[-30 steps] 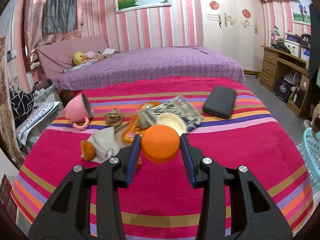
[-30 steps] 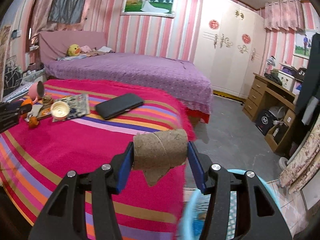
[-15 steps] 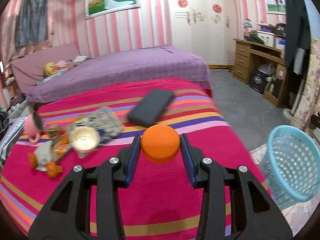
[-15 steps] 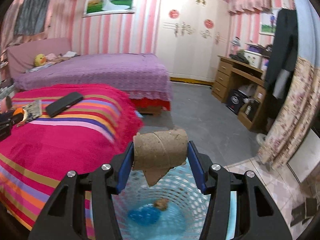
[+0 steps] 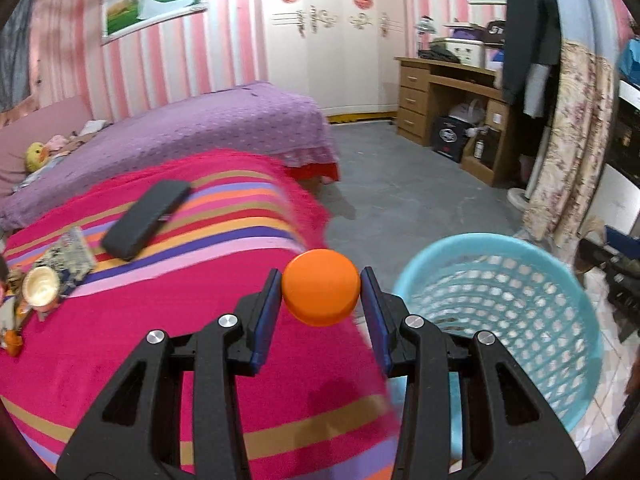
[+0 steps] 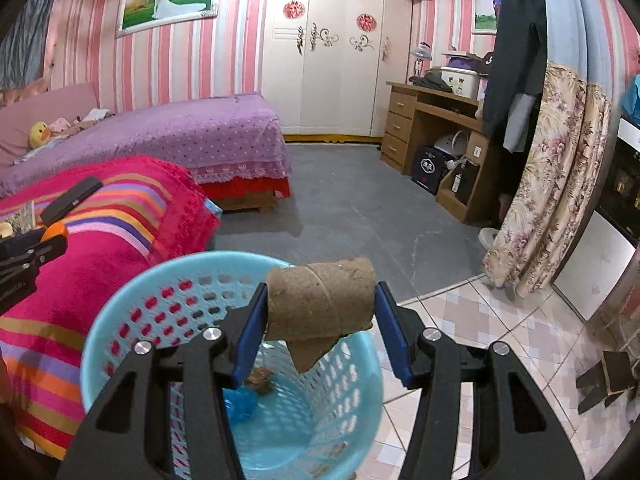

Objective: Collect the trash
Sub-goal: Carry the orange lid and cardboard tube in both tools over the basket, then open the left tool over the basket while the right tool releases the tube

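My left gripper [image 5: 321,294] is shut on an orange round lid [image 5: 321,287], held over the right edge of the striped pink bed [image 5: 160,340], just left of the light blue mesh basket [image 5: 520,276]. My right gripper [image 6: 320,312] is shut on a brown cardboard tube [image 6: 320,300] with a torn flap, held above the basket [image 6: 132,304]. Inside the basket lie a blue wad [image 6: 240,400] and a brown scrap [image 6: 260,380]. My left gripper also shows at the left edge of the right wrist view [image 6: 52,238].
On the bed lie a black case [image 5: 146,214], a printed wrapper [image 5: 70,250], a small cream cup [image 5: 41,285] and other bits at the left edge. A purple bed [image 5: 180,128] is behind. A wooden desk [image 6: 436,128] and a floral curtain [image 6: 548,176] stand to the right.
Both grippers swung right, away from the bed. The basket now sits close beside the left gripper and directly under the right one. Both still hold their items.
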Tool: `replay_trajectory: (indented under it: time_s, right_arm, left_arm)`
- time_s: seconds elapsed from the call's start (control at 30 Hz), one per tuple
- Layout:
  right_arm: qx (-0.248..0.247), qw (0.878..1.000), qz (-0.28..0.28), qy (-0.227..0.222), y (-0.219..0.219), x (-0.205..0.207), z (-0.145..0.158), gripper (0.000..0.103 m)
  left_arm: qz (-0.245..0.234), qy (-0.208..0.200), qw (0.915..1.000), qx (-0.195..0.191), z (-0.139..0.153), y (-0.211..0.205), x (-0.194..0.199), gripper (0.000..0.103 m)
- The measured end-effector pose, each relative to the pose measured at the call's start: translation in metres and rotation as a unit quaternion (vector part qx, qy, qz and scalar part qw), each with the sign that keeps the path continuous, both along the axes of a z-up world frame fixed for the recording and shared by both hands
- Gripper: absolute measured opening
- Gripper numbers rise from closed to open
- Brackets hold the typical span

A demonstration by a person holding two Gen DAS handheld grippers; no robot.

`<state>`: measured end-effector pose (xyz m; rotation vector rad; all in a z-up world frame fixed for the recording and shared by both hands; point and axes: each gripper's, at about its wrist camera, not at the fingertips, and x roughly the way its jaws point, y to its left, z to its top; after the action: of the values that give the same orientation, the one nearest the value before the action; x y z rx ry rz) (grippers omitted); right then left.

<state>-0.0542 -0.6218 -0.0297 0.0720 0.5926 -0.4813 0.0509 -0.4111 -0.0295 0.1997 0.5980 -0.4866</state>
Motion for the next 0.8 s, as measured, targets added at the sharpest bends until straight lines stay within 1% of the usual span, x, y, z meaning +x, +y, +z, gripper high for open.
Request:
replay_trajectory:
  time_s: [0.1,0.2,0.27,0.47,0.53,0.6,0.63,0.67,0.8]
  right_arm:
    - [0.003,1.000,-0.012,0.003,-0.008,-0.006,-0.005,0.053]
    - [0.010,1.000,-0.021,-0.005,-0.014,-0.013,-0.005,0.053]
    - [0.011,1.000,-0.021,-0.011,-0.016,-0.016,-0.004,0.053]
    - [-0.001,1.000,-0.008,-0.012,-0.010,-0.016,-0.007,0.053]
    - [0.001,1.000,-0.006,-0.014,-0.009,-0.016,-0.008,0.053]
    - [0.002,1.000,-0.005,-0.015,-0.009,-0.016,-0.008,0.053]
    - [0.003,1.000,-0.004,-0.016,-0.009,-0.016,-0.008,0.053]
    - [0.003,1.000,-0.005,-0.016,-0.009,-0.016,-0.008,0.053]
    - [0.007,1.000,-0.005,-0.014,-0.009,-0.014,-0.009,0.053]
  left_arm:
    - [-0.021,0.007,0.9998,0.000,-0.005,-0.026,-0.008,0.039]
    - [-0.039,0.019,0.9991,0.000,-0.010,-0.047,-0.015,0.039]
    - [-0.046,0.018,0.9988,0.007,-0.014,-0.057,-0.019,0.039]
    - [-0.052,0.024,0.9980,0.026,-0.027,-0.065,-0.016,0.039]
    - [-0.050,0.038,0.9978,0.019,-0.029,-0.061,-0.010,0.047]
    - [-0.041,0.039,0.9984,0.011,-0.027,-0.058,-0.006,0.063]
    - [-0.034,0.035,0.9988,0.009,-0.025,-0.055,-0.004,0.066]
    - [-0.032,0.032,0.9989,0.009,-0.024,-0.052,-0.003,0.072]
    - [-0.015,0.009,0.9998,0.011,-0.017,-0.037,0.000,0.084]
